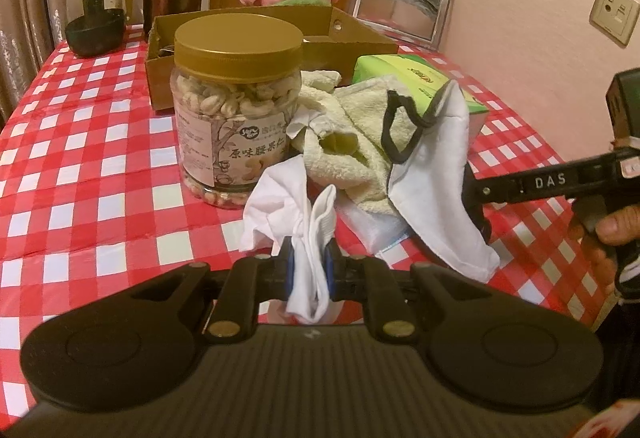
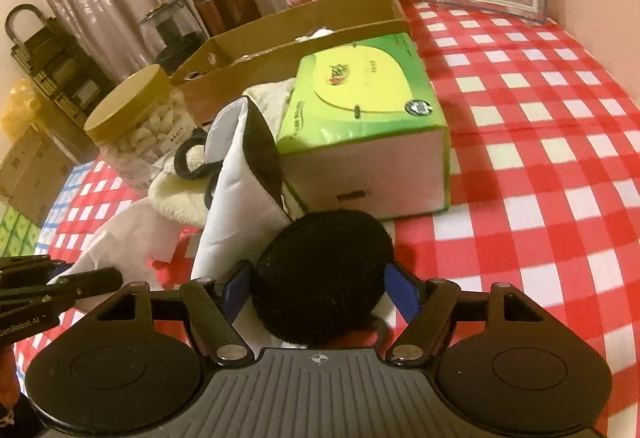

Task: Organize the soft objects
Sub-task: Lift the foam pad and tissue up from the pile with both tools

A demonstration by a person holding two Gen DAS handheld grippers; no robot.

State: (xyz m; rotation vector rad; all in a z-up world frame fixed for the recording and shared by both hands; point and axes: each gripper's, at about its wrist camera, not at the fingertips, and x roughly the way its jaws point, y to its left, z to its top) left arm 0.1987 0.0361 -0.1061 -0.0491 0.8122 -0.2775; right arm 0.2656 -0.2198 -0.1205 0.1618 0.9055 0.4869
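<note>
— Red-and-white checked tablecloth covered the table, with a cashew jar just left of the soft pile. Where was the white sock?

— Clamped in the left gripper, its long axis standing roughly upright and one end drooping below the fingers.

— And the right gripper?

— Closed on a black fuzzy pad joined to the white-lined mask. Both looked light and limp; I'd pinch folded or bunched cloth, since they'd sag.
</note>
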